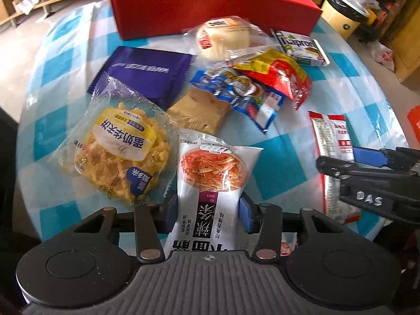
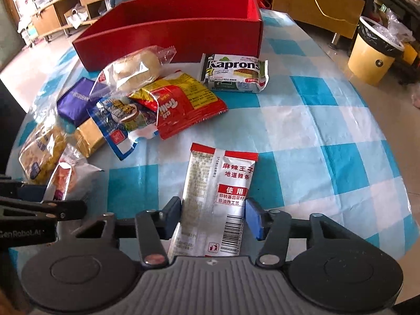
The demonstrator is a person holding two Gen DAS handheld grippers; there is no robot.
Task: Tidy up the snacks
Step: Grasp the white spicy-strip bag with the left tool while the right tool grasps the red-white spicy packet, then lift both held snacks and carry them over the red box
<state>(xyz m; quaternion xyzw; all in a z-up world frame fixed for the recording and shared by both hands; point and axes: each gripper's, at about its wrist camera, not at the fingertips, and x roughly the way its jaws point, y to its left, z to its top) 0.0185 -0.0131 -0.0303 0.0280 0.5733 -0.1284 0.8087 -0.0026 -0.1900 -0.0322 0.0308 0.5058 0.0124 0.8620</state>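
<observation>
Snacks first: the left claw (image 1: 208,210) is clamped on the white packet (image 1: 210,181), and the right claw (image 2: 214,216) pinches the silver packet (image 2: 218,197). Both packets run lengthwise away toward the red box (image 2: 168,36) across the tabletop (image 2: 328,131). I'd lift them level and drop them in flat.

Checked table (image 2: 315,131), red box (image 2: 170,34), snack packets (image 2: 168,105)

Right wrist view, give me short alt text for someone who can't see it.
The right hand-held gripper straddles a silver-and-red snack packet on a blue-checked tablecloth. Beyond lie mixed snack packets and a red box.
</observation>
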